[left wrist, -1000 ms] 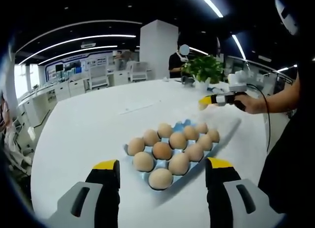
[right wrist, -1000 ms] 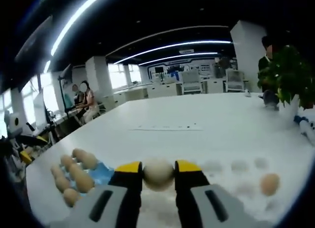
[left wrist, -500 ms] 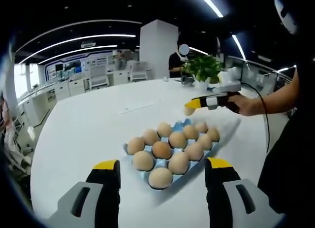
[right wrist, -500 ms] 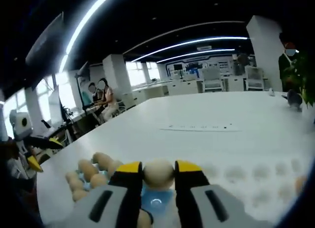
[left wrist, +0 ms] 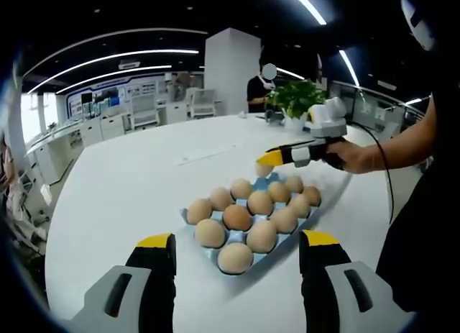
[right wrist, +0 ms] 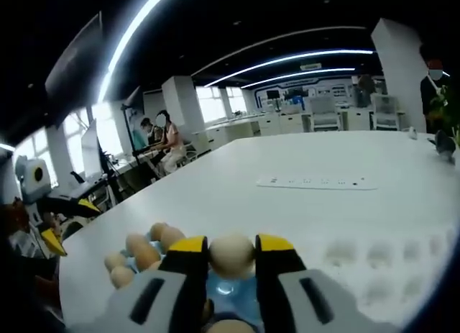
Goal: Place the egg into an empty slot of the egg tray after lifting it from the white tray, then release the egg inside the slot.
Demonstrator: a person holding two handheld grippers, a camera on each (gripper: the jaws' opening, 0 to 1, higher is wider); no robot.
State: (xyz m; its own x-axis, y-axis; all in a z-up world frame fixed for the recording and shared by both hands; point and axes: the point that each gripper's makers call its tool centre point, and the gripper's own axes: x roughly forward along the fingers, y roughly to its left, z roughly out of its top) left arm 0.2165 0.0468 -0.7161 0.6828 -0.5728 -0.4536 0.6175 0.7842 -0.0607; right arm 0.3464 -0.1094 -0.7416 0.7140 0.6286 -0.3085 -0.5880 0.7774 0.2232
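Note:
In the right gripper view my right gripper (right wrist: 231, 254) is shut on a pale egg (right wrist: 231, 254), hanging just above the blue egg tray (right wrist: 237, 297), over a bare blue slot. The left gripper view has that right gripper (left wrist: 264, 162) coming in from the right, with the egg (left wrist: 263, 169) above the far end of the blue egg tray (left wrist: 188, 226), which holds several brown eggs (left wrist: 237, 218). My left gripper (left wrist: 237, 241) stands open near the tray's near end, with nothing between its jaws. The white tray (right wrist: 381, 265) with round dimples lies to the right of the right gripper.
Everything rests on a large white round table (left wrist: 129, 189). A potted plant (left wrist: 296, 99) stands at its far side. A person's arm (left wrist: 392, 147) holds the right gripper. A paper strip (right wrist: 316, 182) lies farther out on the table. People sit at desks in the background.
The right gripper has carried the egg leftward from over the white tray to above the far end of the egg tray. The left gripper has stayed still and open.

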